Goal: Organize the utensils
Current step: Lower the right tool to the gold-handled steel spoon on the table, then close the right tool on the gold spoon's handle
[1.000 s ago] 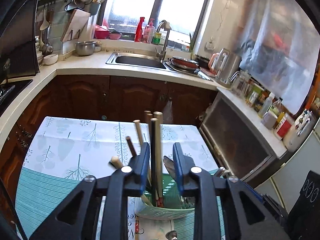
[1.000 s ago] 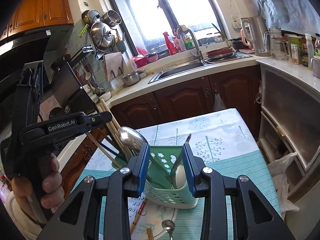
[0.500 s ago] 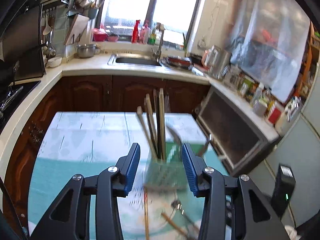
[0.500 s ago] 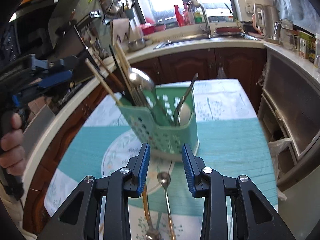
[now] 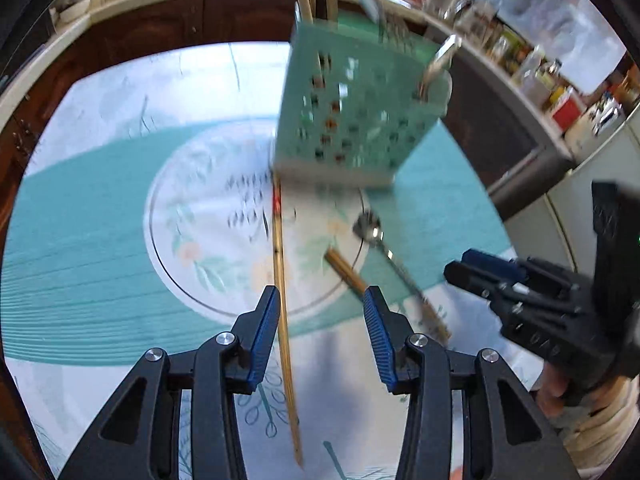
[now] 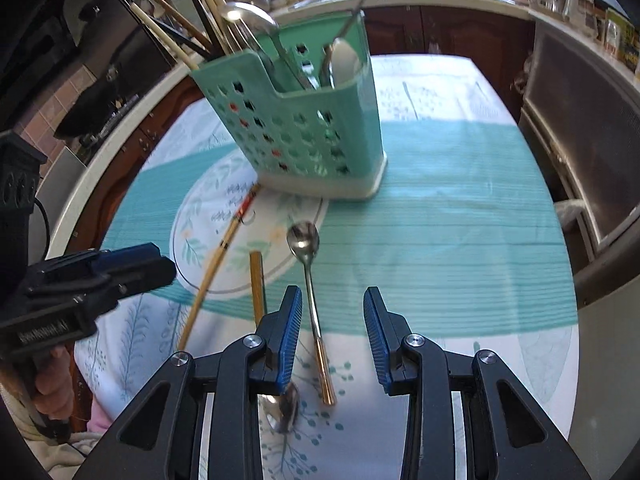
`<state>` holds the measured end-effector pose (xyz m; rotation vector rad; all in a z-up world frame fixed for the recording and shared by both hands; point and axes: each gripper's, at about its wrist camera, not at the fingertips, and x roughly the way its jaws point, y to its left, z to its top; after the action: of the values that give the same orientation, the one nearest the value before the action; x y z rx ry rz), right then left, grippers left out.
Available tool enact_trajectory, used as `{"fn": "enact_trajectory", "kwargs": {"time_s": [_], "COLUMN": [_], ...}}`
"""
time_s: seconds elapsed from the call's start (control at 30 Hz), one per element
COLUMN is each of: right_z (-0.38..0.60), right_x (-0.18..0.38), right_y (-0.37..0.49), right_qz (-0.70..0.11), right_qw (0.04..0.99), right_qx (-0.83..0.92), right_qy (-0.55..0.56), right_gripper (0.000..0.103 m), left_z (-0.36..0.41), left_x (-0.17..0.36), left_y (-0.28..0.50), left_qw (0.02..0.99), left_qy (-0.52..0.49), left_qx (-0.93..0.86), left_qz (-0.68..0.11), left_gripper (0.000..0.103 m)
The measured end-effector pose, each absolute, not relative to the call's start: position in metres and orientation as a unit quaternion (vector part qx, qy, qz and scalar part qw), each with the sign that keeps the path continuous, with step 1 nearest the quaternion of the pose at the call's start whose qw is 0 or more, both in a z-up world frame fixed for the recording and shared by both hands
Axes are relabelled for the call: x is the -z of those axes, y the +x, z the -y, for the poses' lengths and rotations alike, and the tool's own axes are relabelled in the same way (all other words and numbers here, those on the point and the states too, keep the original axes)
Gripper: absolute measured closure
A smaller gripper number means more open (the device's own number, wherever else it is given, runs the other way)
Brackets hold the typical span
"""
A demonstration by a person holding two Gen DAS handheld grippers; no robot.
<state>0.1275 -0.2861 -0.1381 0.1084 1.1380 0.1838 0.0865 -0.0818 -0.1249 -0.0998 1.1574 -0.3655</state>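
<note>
One green perforated utensil holder [image 6: 308, 128], upper middle of the right wrist view. Two chopsticks loose on the cloth: a long pale one [image 6: 216, 268] left of centre, a shorter darker one [image 6: 257, 286] beside it. Two loose spoons: one [image 6: 310, 280] at centre, another [image 6: 282, 410] at bottom centre, partly hidden.

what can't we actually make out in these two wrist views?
- Second spoon, right wrist view: mostly behind the right tongs.
- Short chopstick, left wrist view: motion blur; its near end runs behind the left tongs.
- Caddy contents: walls hide lower parts; frame tops cut the chopsticks.
- Tablecloth print: smeared, unreadable.
</note>
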Motion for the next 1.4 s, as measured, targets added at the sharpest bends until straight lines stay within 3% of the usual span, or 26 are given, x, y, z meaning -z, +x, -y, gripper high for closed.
{"fn": "enact_trajectory", "kwargs": {"time_s": [0.3, 0.6, 1.4], "right_z": [0.276, 0.269, 0.198], "right_x": [0.163, 0.173, 0.184], "right_y": [0.116, 0.105, 0.201], "right_qz": [-0.586, -0.575, -0.643], "right_qw": [0.805, 0.814, 0.729], "right_qx": [-0.090, -0.081, -0.151], "right_qy": [0.024, 0.027, -0.179], "right_gripper": [0.072, 0.074, 0.085], "left_z": [0.091, 0.087, 0.072], "left_x": [0.147, 0.157, 0.153], "left_y": [0.077, 0.081, 0.082], "left_qw": [0.799, 0.789, 0.795], "left_qy": [-0.049, -0.069, -0.092], "left_qx": [0.193, 0.196, 0.192], "left_qz": [-0.567, -0.578, -0.568], "left_gripper": [0.061, 0.061, 0.061]}}
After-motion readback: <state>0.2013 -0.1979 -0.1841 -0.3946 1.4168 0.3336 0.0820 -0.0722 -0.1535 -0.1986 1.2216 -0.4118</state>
